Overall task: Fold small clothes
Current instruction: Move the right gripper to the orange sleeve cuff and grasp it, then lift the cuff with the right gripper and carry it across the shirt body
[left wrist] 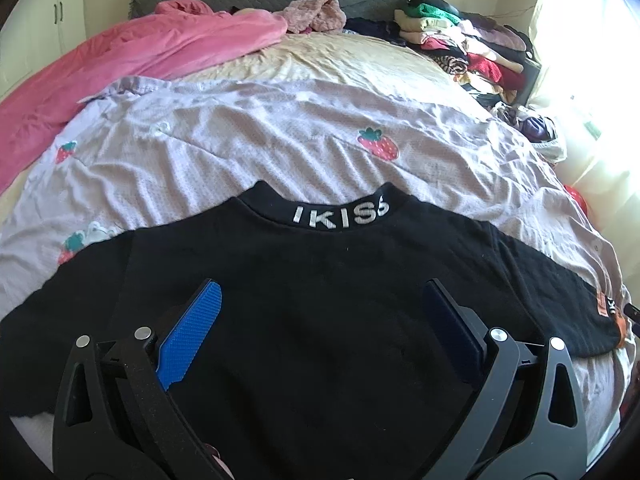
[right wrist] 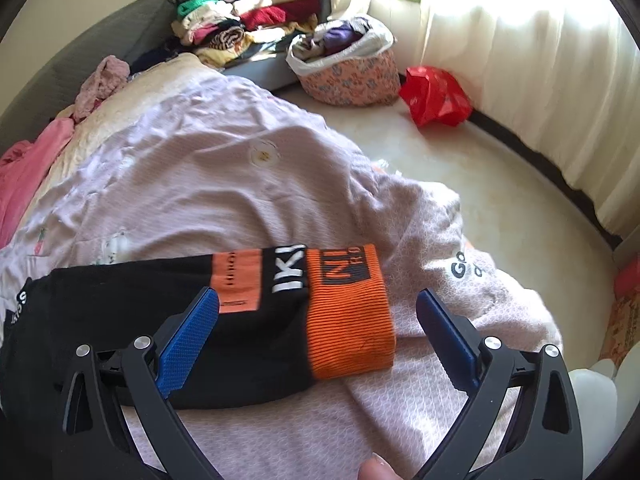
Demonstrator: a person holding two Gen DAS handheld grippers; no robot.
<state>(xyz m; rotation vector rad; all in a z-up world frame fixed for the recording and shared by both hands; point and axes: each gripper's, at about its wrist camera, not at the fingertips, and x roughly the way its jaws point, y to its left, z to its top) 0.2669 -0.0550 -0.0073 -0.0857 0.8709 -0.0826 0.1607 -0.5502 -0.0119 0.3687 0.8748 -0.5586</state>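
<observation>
Bedspread (left wrist: 248, 148) of pale lilac with strawberry prints stretches out beyond both sets of jaws. Black sweatshirt (left wrist: 320, 280) lies flat on it – its body spreads beneath and between the left gripper (left wrist: 322, 294)'s wide-open jaws, collar ahead of the tips. Its orange cuff (right wrist: 348, 312) sits between the right gripper (right wrist: 318, 300)'s jaws – spread wide, pressing nothing – nearer the left-hand pad
</observation>
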